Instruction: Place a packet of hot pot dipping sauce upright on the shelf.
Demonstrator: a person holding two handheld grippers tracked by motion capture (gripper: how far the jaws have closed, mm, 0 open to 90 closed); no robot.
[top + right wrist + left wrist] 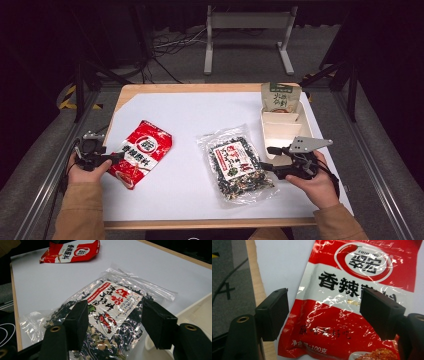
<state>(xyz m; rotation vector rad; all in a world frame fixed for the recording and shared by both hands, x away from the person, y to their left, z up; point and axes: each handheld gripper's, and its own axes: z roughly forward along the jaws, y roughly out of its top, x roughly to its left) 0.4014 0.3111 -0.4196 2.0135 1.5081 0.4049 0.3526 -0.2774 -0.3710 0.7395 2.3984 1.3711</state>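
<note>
A red chili-seasoning packet (142, 152) lies flat on the left of the white table sheet (200, 112). My left gripper (116, 158) is at its left edge and open. In the left gripper view the packet (352, 290) lies under and beyond the gripper (327, 312), with nothing pinched. A clear bag of dried seaweed (236, 162) lies right of centre. My right gripper (267, 158) stands open at its right edge. The right gripper view shows the bag (112, 302) beyond the spread jaws of the gripper (117, 325), and the red packet (72, 251) farther off.
A cream tray (282, 131) sits at the right edge of the table, and a beige and green pouch (281, 97) stands at its far end. The wooden table rim (200, 223) frames the sheet. On the floor beyond are a metal stand (247, 22) and cables.
</note>
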